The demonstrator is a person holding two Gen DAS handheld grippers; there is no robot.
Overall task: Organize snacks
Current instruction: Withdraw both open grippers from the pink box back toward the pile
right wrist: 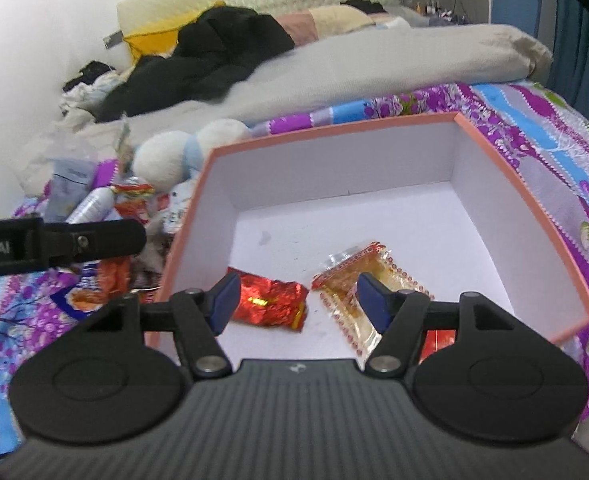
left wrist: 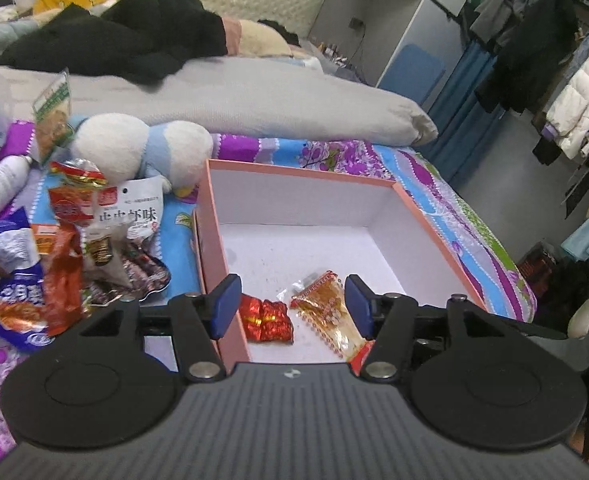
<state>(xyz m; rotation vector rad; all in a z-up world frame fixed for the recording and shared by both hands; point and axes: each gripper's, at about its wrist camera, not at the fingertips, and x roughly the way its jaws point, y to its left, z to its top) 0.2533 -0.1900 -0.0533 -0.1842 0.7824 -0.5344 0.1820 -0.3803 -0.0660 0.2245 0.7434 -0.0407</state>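
— So, where do the snacks stand?

— Two sit inside the pink box (left wrist: 430, 216) on the flowered bedsheet (left wrist: 474, 216): a crumpled red foil packet (left wrist: 268, 318) near the left wall, and just beside it, apart by a sliver of white floor, a clear wrapper with an orange-dotted edge (left wrist: 328, 312). A bit of another red packet (right wrist: 438, 342) peeks out behind the right gripper's finger, at the near edge of the box.

— And the grippers?

— Both hover over the near end of the box with nothing between their blue pads. The left gripper (left wrist: 292, 306) has its jaws spread wide, one finger (left wrist: 225, 306) above the box's left wall, the other over the clear wrapper. The right gripper (right wrist: 300, 302) is spread just as wide, its pads framing the two packets from above; whether either touches a wrapper I cannot tell.

— What's outside the box?

— A heap of snack bags (left wrist: 70, 256) lies left of it on the sheet: a blue-and-white bag (left wrist: 12, 296), an orange-red one (left wrist: 64, 280), and a white pouch with Chinese print (left wrist: 128, 212) over a dark packet. Behind them rests a white-and-blue plush toy (left wrist: 134, 148), with a white spray can (left wrist: 0, 188) further left. From the right wrist view the left gripper's black body (right wrist: 54, 244) shows at the left edge, above that heap.
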